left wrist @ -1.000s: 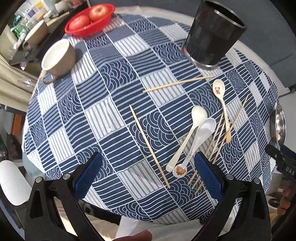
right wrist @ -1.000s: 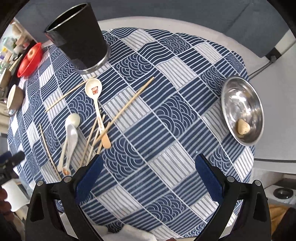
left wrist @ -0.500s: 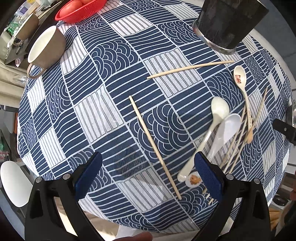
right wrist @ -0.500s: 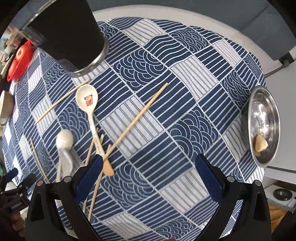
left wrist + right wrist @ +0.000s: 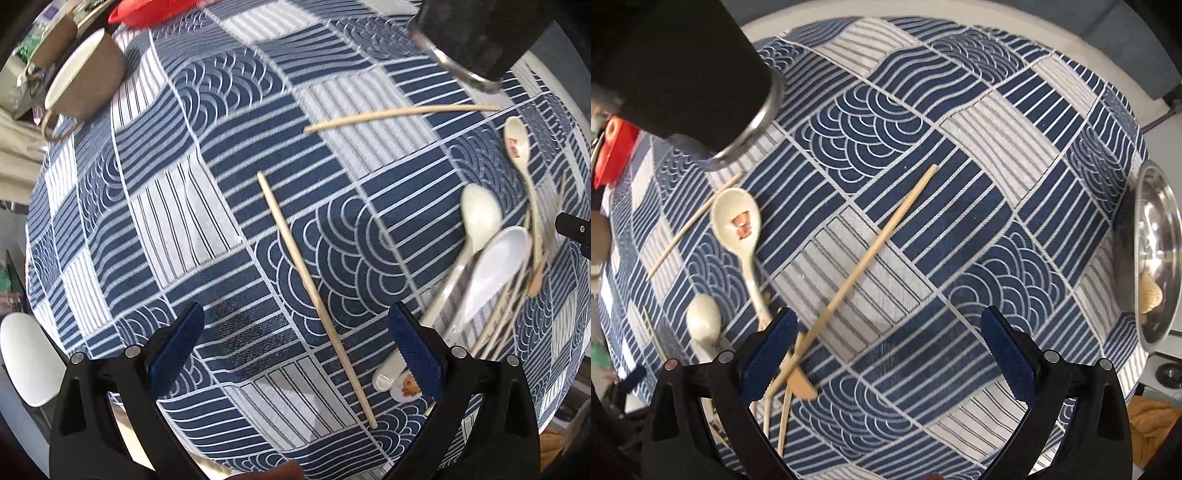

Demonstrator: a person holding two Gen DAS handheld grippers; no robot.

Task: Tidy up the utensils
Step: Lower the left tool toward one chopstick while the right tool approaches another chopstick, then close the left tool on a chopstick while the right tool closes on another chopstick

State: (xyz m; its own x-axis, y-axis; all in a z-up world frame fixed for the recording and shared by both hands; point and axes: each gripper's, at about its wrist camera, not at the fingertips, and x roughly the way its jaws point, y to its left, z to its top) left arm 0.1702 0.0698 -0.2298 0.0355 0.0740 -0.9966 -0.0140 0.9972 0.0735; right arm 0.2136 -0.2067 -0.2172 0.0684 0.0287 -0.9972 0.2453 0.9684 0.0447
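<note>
Left gripper point(image 5: 295, 347) is wide open, holding nothing, low over the blue patterned tablecloth point(image 5: 207, 206). One loose chopstick point(image 5: 314, 291) lies on the cloth between its blue pads point(image 5: 177, 343), running diagonally, touching neither pad. Second chopstick point(image 5: 399, 114) lies further out, its far end near the base of the black cup point(image 5: 476, 40). Right of the left gripper: cream spoon point(image 5: 476, 225) and white spoon point(image 5: 491, 269) side by side, handles reaching down behind the right pad; a bundle of chopsticks point(image 5: 506, 310) lies against them. Brown mug point(image 5: 85, 77) sits at far left, red basket point(image 5: 147, 14) behind it, blurred.

Right gripper point(image 5: 886, 350) is also wide open and empty. A long chopstick point(image 5: 864, 258) runs diagonally across the cloth, its near end passing just beside the left pad point(image 5: 768, 354); contact can't be confirmed. Printed spoon point(image 5: 738, 225) lies left of it, bowl toward the black cup point(image 5: 676, 70), handle running down toward that same pad. Cream spoon point(image 5: 703, 317) sits further left. More chopsticks point(image 5: 785, 417) cross under the left finger. Metal dish point(image 5: 1160, 236) at the table's right edge, well apart from the utensils, has a small pale item in it; can't tell what.
</note>
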